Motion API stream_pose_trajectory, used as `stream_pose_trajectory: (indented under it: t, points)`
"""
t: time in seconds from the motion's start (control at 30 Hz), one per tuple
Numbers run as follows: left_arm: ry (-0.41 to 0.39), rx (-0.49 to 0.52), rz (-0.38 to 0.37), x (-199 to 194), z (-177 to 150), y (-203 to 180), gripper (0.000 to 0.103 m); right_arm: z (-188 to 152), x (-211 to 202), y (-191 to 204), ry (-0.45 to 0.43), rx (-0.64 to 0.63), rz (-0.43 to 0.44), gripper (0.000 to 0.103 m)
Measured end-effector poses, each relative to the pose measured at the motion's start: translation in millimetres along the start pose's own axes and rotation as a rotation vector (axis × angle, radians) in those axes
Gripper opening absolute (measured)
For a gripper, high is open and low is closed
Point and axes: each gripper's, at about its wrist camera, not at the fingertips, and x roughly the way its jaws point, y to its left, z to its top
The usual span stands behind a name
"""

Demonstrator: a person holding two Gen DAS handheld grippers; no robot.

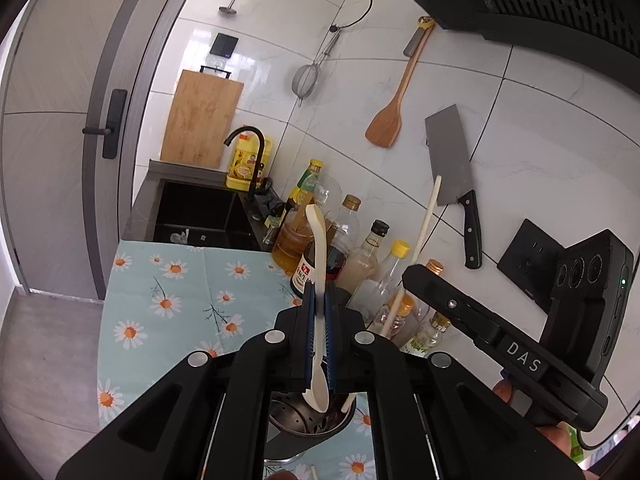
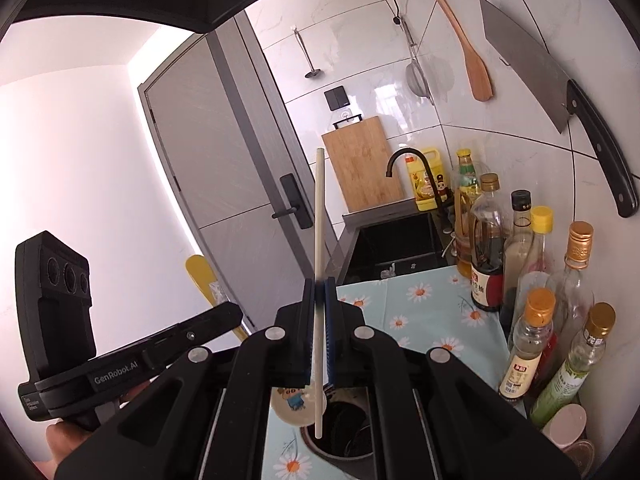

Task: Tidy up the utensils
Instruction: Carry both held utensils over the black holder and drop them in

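My left gripper is shut on a cream spoon, held upright with its bowl end down over a dark perforated utensil holder. My right gripper is shut on a cream chopstick, held upright with its lower end over the holder's dark opening. The chopstick and the right gripper's body also show in the left wrist view. The left gripper's body shows at left in the right wrist view, with the spoon's yellowish handle above it.
The holder stands on a daisy-print cloth. Several oil and sauce bottles line the wall at right. A black sink and tap lie beyond. A cleaver, wooden spatula, strainer and cutting board hang on the wall.
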Motion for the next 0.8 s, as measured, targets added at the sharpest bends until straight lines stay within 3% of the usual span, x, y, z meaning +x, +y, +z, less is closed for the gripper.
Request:
stream_pose_trajectory:
  t: [0.17, 0.33, 0.67, 0.73, 0.8]
  points:
    - [0.040, -0.006, 0.006, 20, -10, 8, 0.004, -14, 25, -7, 0.033, -0.001, -0.041, 0.006]
    - [0.116, -0.021, 0.004, 43, -24, 18, 0.004, -33, 40, -17, 0.077, 0.029, -0.023, 0.006]
    - [0.238, -0.038, 0.001, 66, -51, 26, 0.007, -59, 52, -25, 0.145, 0.062, -0.063, 0.006]
    - [0.235, -0.023, 0.002, 64, -49, 23, 0.007, -59, 51, -27, 0.153, 0.076, -0.069, 0.020]
    - [0.231, -0.031, -0.003, 62, -47, 23, 0.008, -60, 49, -29, 0.147, 0.093, -0.080, 0.021]
